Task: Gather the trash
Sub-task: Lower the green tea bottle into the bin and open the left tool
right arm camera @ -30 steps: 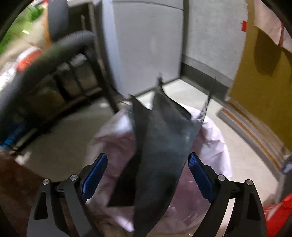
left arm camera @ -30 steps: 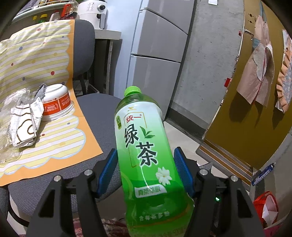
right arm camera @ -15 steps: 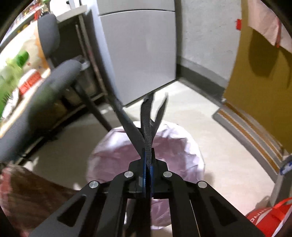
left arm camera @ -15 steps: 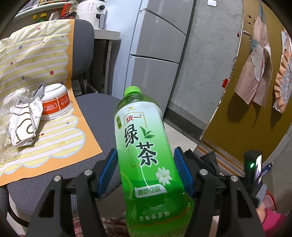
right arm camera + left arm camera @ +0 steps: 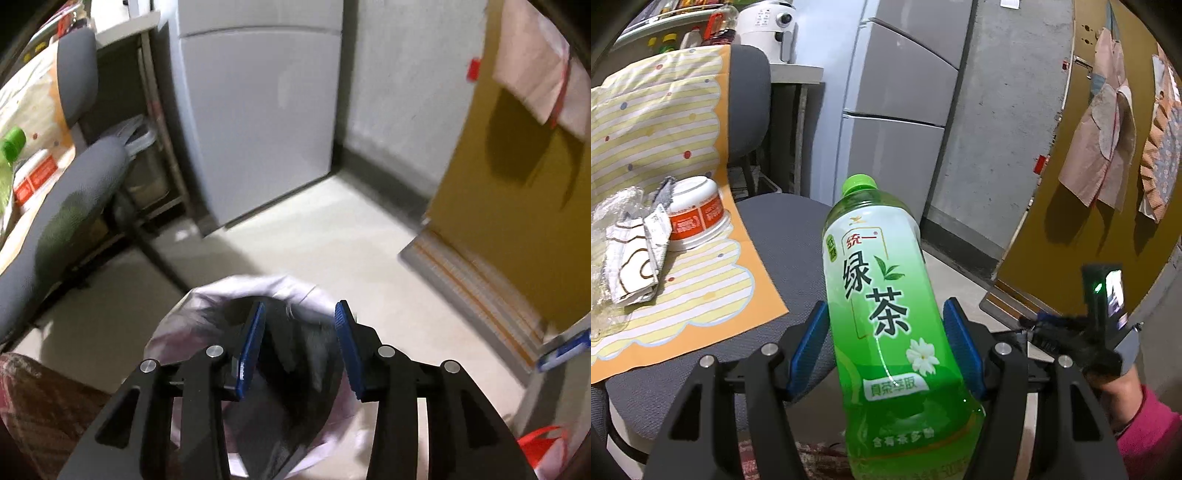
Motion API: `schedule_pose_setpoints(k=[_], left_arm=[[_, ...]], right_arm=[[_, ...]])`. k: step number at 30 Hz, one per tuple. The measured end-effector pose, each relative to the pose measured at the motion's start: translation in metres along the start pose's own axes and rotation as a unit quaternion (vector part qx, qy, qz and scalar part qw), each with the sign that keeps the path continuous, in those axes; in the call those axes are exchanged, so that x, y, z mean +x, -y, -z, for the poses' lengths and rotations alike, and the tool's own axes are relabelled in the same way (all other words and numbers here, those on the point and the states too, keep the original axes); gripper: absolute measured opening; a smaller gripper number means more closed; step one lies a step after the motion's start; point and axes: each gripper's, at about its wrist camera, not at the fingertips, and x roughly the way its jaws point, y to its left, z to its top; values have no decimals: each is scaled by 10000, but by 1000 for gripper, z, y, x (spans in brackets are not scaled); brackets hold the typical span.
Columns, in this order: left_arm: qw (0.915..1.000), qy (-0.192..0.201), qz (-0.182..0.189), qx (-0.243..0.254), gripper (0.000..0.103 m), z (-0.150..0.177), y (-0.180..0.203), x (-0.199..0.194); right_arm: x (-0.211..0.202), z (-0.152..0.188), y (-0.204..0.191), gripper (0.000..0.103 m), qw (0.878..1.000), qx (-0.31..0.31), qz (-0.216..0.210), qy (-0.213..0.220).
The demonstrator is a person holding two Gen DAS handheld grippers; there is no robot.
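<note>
Left gripper: the left gripper (image 5: 886,343) was clamped on the green tea bottle (image 5: 882,317), one blue pad on each side of its lower body.
Bottle: it stood nearly upright between the pads, leaning slightly left, green cap on top, held just off the right front edge of the grey chair (image 5: 783,236).
Right gripper: the right gripper (image 5: 299,343) had its jaws spread apart with nothing between the pads; it hung directly above the trash bag (image 5: 258,295).
Trash bag: pale pink, mouth open, on the floor to the right of the chair's base; a dark sheet (image 5: 291,387) lay inside it, below the open pads.
Chair seat: a yellow striped cloth (image 5: 683,284) covered its left part.
On the cloth: an upturned white and orange bowl (image 5: 696,218) sat toward the back of the seat, touching a crumpled wrapper (image 5: 631,266) to its left.
Behind the chair: a grey fridge (image 5: 901,122) stood to the right of the backrest.
Person: a hand (image 5: 1115,384) in a pink sleeve showed right of the bottle.
</note>
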Motion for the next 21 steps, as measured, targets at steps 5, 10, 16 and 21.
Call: schedule_pose_setpoints(k=[5, 10, 16, 21], left_arm=[[9994, -58, 262, 196, 62, 3, 13, 3], [9949, -124, 868, 499, 63, 1, 37, 5], [9872, -150, 1401, 752, 65, -11, 74, 14], [9882, -173, 1165, 974, 96, -12, 87, 33]], right_arm=[[-43, -12, 4, 40, 9982, -19, 60, 596], [-82, -28, 10, 41, 9922, 299, -423, 1131], [-110, -44, 18, 41, 9852, 394, -596, 1560], [-116, -45, 23, 44, 9824, 507, -674, 1665]])
